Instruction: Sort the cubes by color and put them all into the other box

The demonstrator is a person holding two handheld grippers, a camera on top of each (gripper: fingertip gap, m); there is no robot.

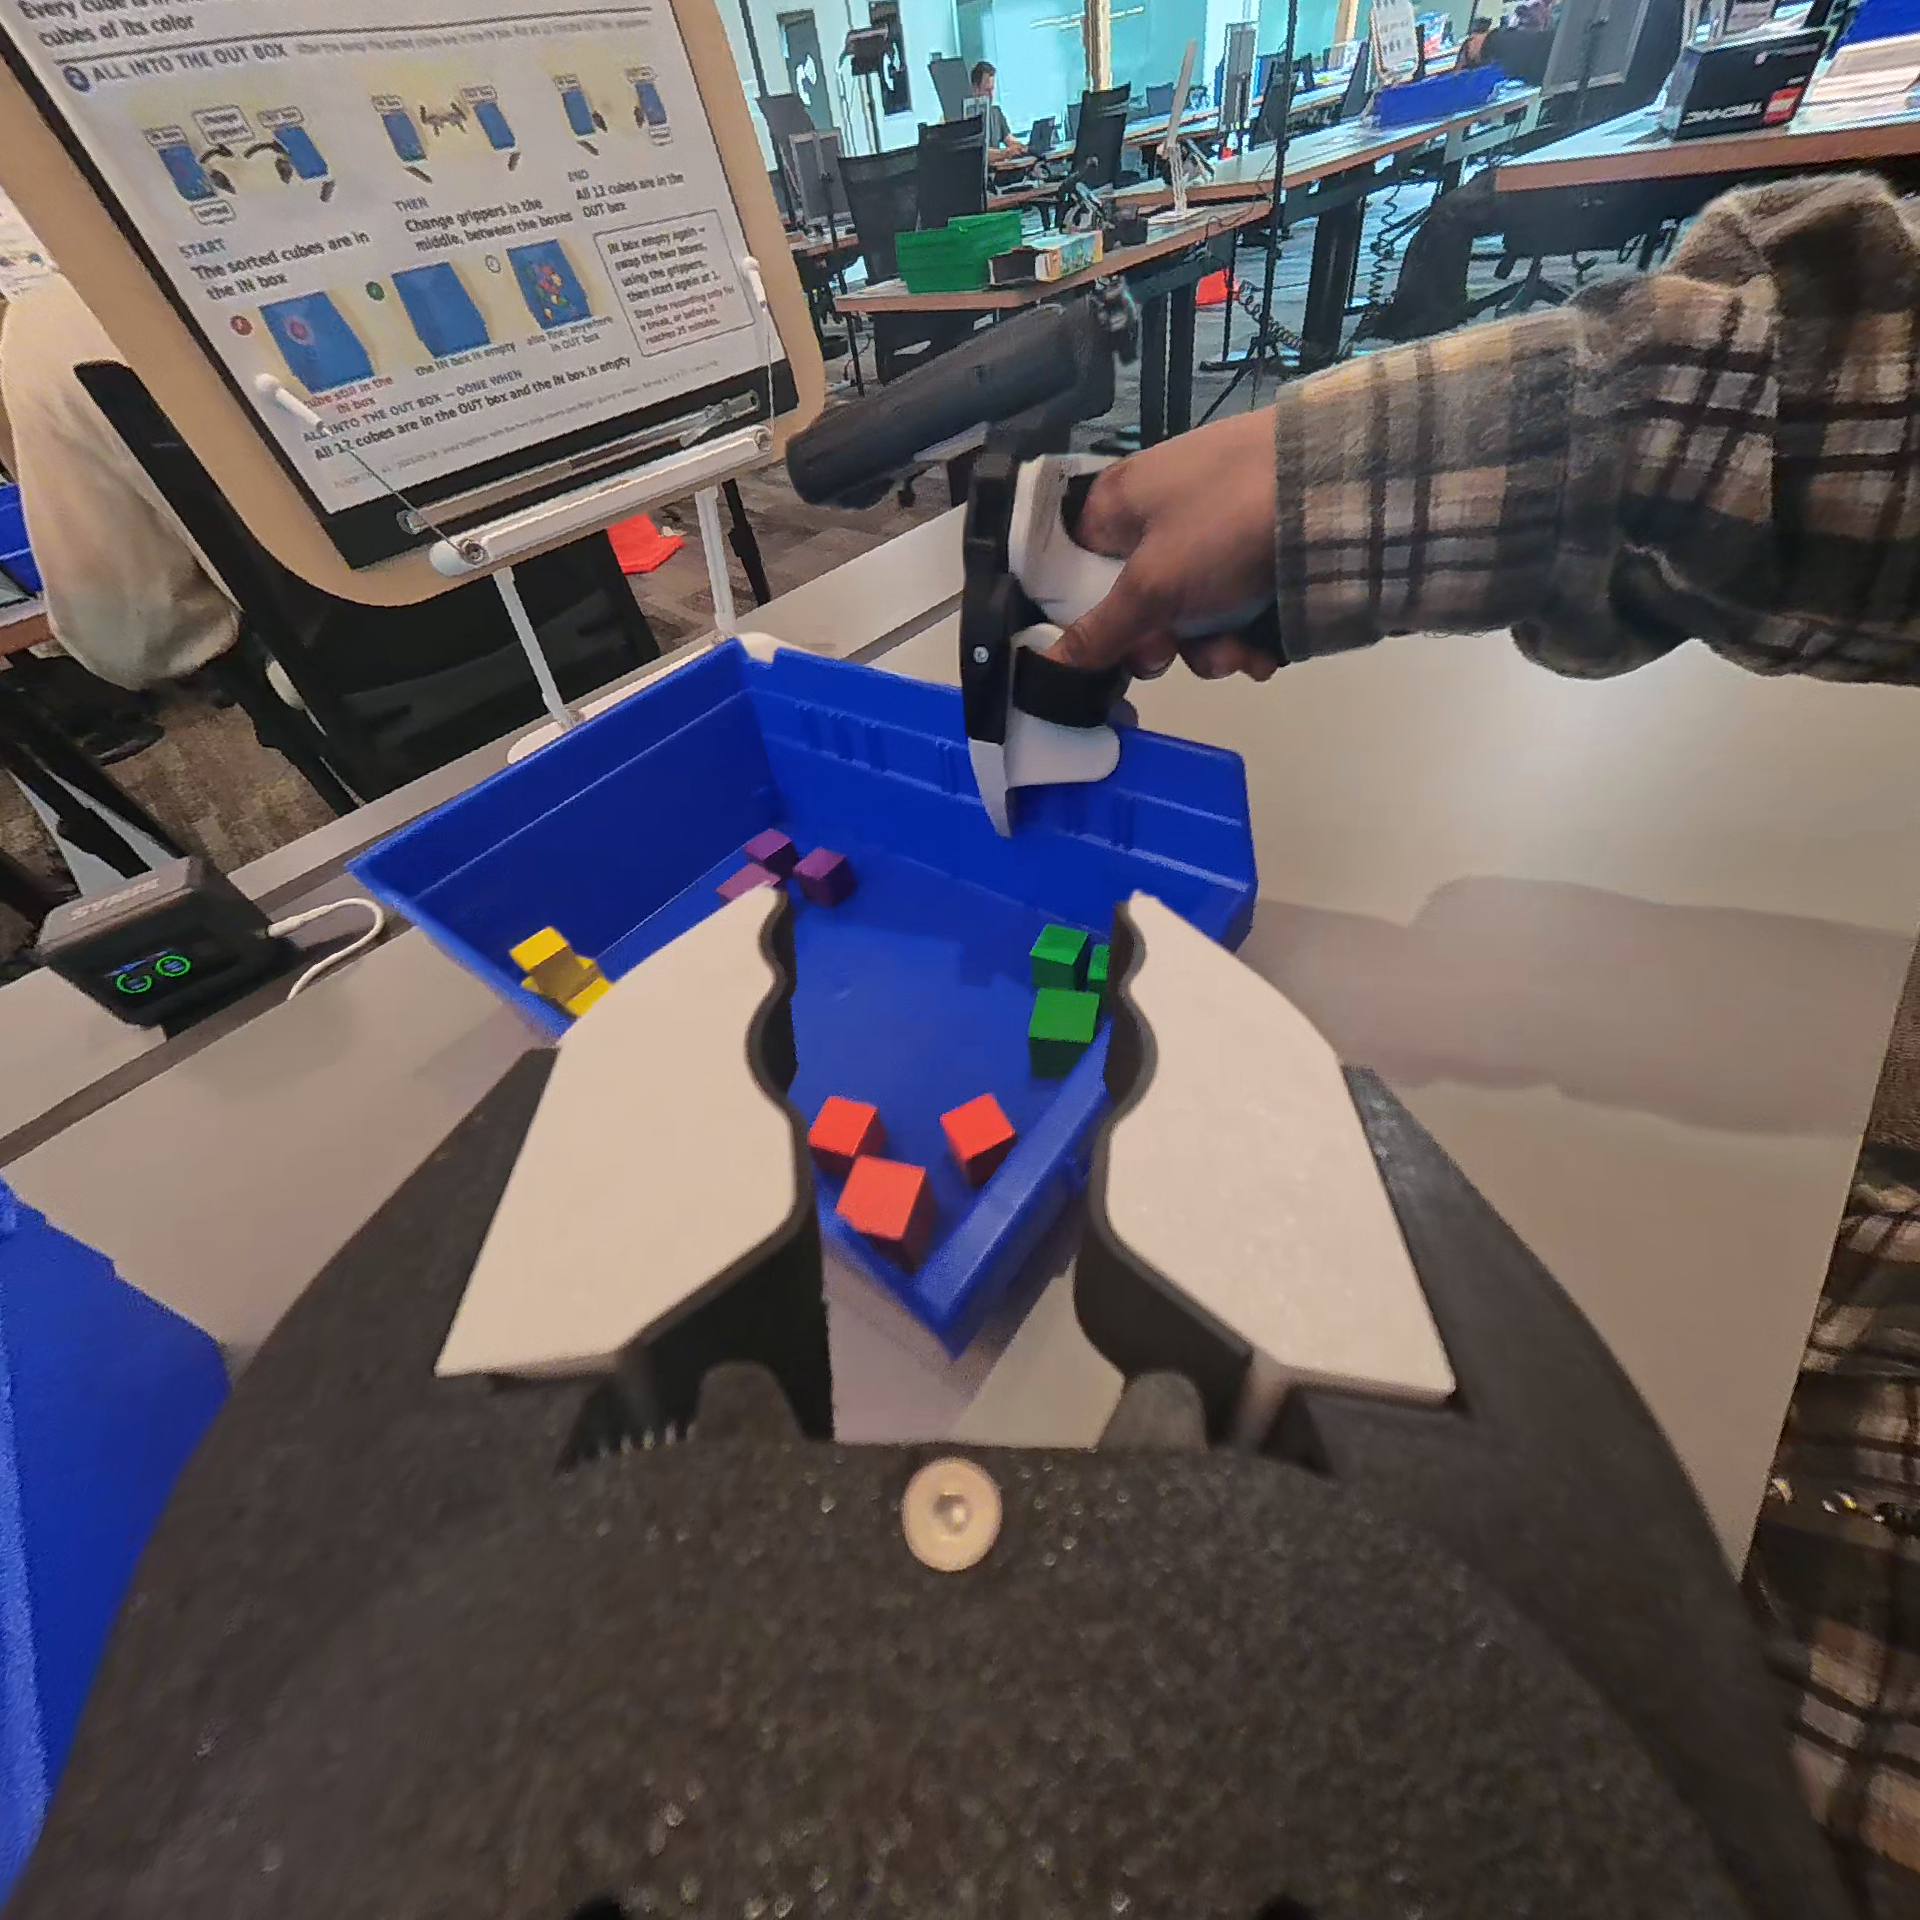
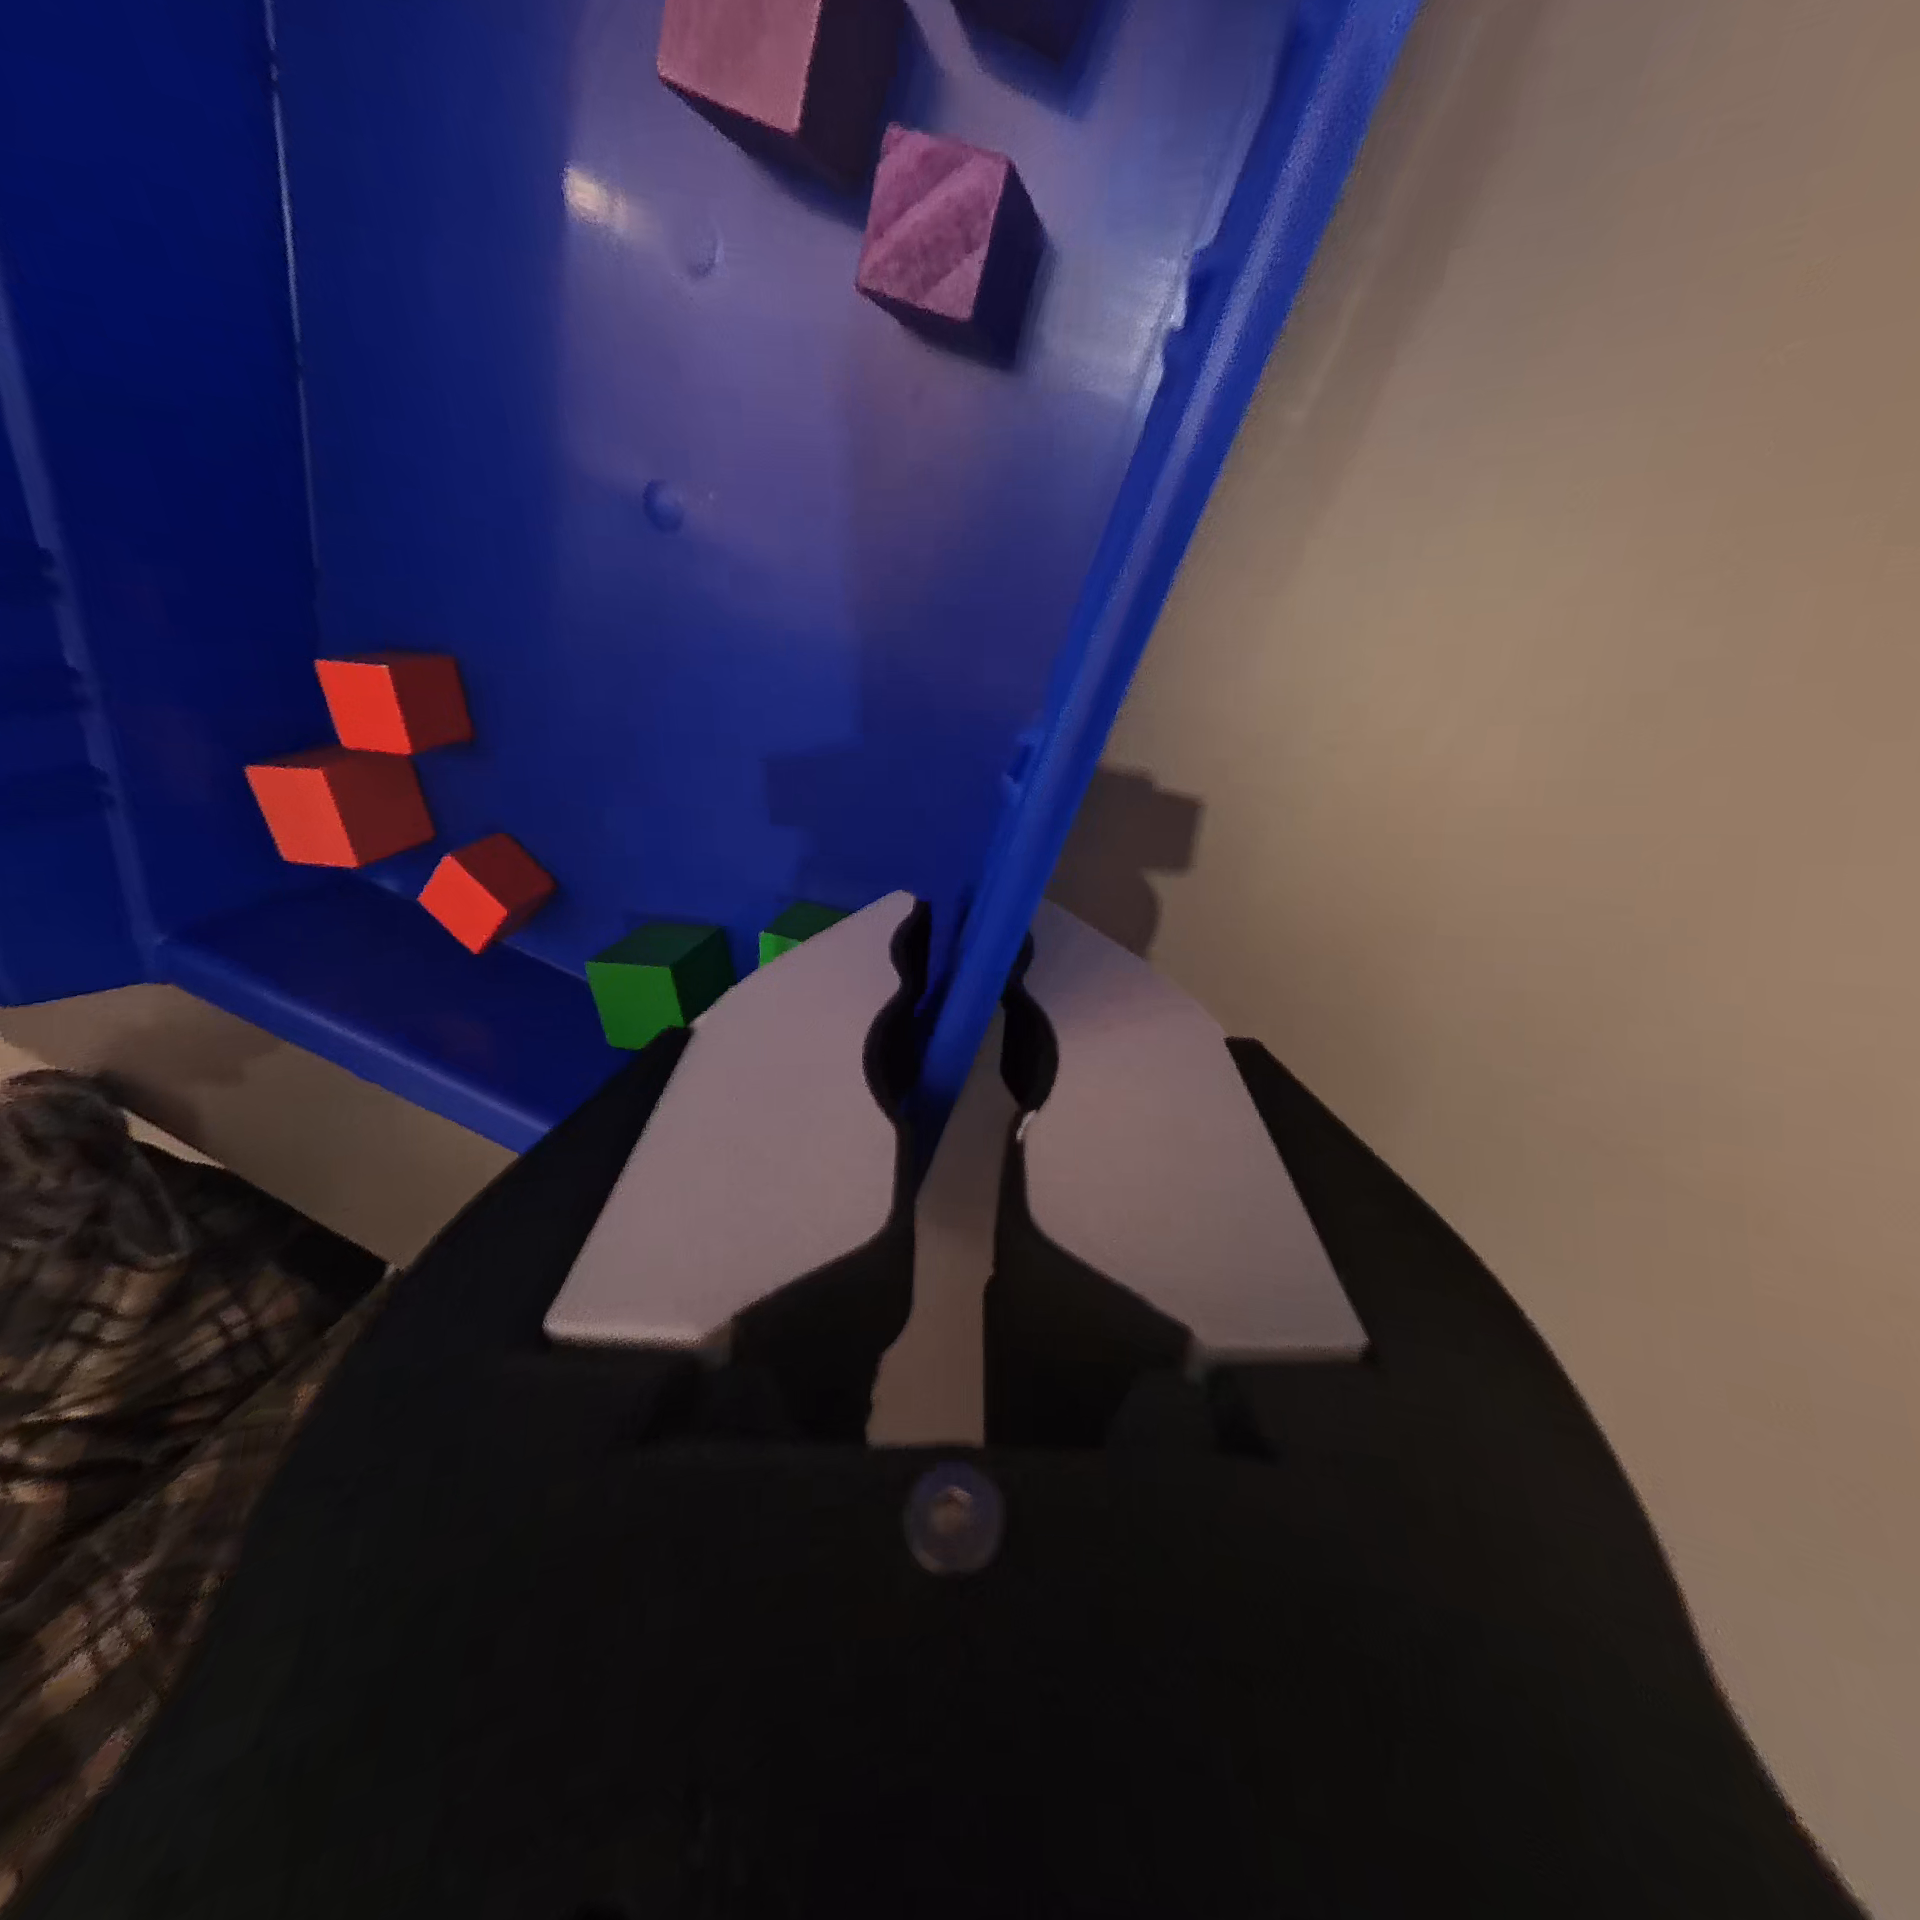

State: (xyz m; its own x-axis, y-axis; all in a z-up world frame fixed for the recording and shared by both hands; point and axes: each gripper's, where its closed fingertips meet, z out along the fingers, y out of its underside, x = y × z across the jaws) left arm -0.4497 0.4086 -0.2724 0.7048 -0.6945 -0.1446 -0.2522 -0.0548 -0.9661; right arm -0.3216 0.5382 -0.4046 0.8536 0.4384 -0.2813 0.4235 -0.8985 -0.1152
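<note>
A blue box [image 1: 582, 821] on the table holds cubes grouped by colour: three red [image 1: 883, 1195], green ones [image 1: 1060, 1023], purple ones [image 1: 821, 873] and yellow ones [image 1: 556, 966]. My left gripper [image 1: 951, 914] is open and empty, held above the box's near corner. My right gripper [image 1: 1003, 821], held by a hand [image 1: 1174, 551], is at the box's far wall. In the right wrist view it [image 2: 961, 935] is shut on that wall [image 2: 1143, 520], one finger inside and one outside. Red [image 2: 332, 805], green [image 2: 644, 987] and purple cubes [image 2: 935, 229] lie on the box floor.
A second blue box [image 1: 83, 1403] stands at the lower left edge. An instruction board [image 1: 416, 260] on a stand is behind the box. A black device [image 1: 156, 956] with green lights and a white cable sits at the left. Pale table [image 1: 1558, 935] spreads to the right.
</note>
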